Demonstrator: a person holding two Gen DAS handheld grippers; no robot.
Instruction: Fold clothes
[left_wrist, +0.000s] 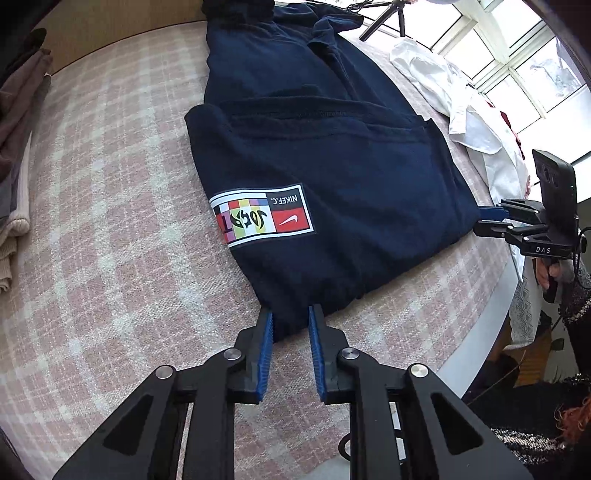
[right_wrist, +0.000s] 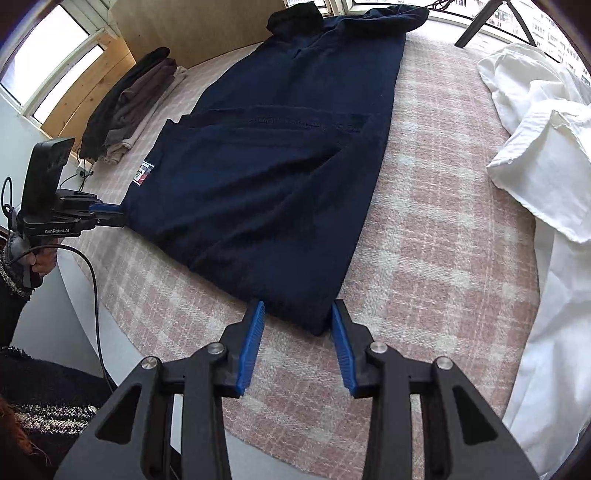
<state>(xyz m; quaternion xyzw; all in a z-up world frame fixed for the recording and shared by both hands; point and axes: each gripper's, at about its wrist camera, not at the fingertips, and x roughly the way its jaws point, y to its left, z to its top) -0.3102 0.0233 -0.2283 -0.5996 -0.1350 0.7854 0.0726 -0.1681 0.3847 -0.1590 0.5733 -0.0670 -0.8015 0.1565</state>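
A navy garment (left_wrist: 314, 147) with a coloured Nike F.C. label (left_wrist: 262, 214) lies partly folded on the pink plaid cloth (left_wrist: 110, 221). My left gripper (left_wrist: 291, 325) is shut on the near hem corner, and the fabric puckers between its blue pads. In the right wrist view this gripper (right_wrist: 110, 214) grips the garment's left corner. My right gripper (right_wrist: 297, 321) points down at the other near corner of the navy garment (right_wrist: 277, 166). That corner lies flat between its jaws, which stand apart. In the left wrist view it (left_wrist: 487, 218) sits at the garment's right edge.
A crumpled white shirt (right_wrist: 535, 147) lies to the right. A pile of folded dark and beige clothes (right_wrist: 129, 103) sits at the far left. A tripod leg (right_wrist: 476, 29) stands near the window. The table's rounded edge (right_wrist: 74, 295) runs close to the person's hand.
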